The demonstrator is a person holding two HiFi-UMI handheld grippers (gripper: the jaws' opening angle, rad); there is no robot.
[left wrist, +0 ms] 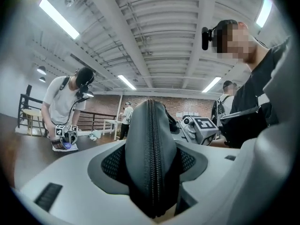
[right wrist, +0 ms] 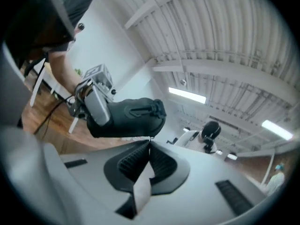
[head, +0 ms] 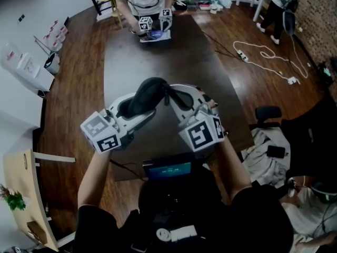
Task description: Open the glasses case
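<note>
Glasses case [head: 149, 95] is up above the worktop [head: 158, 62], clamped in the left gripper [head: 141, 109], its closed zip running straight up the middle of that gripper's view. Right gripper [right wrist: 149, 144] has its jaws pressed together, tips touching the case's edge; whether they pinch the zip pull, can't tell

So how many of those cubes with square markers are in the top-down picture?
4: the near left cube, the near right cube, and across the table a third cube and a fourth cube. Others may be hidden.
</note>
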